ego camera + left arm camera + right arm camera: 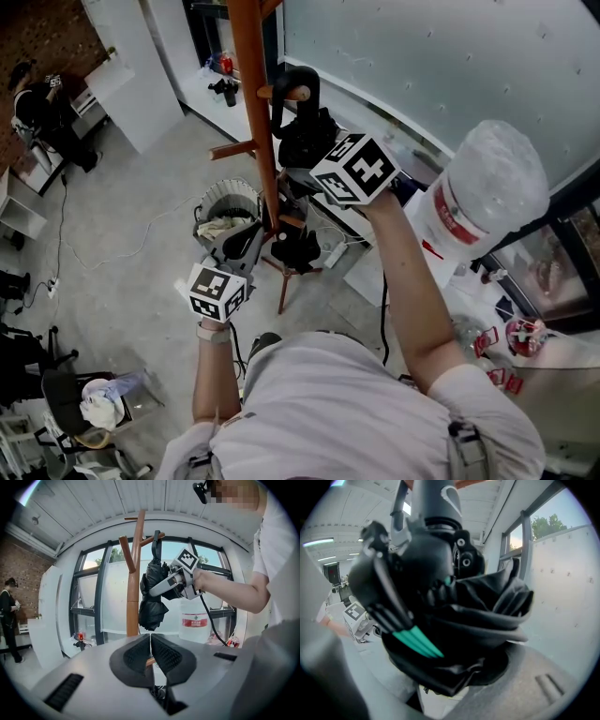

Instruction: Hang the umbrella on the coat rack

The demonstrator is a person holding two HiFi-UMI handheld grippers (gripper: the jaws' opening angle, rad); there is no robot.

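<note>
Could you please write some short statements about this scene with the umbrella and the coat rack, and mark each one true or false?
1. The right tongs grip the folded black umbrella. True.
2. The left tongs also hold the umbrella. False: they are shut and empty.
3. The coat rack is white metal. False: it is brown wood.
4. The umbrella's hooked handle sits over a peg of the rack. True.

The coat rack (255,112) is cut off at the head view's top edge.
</note>
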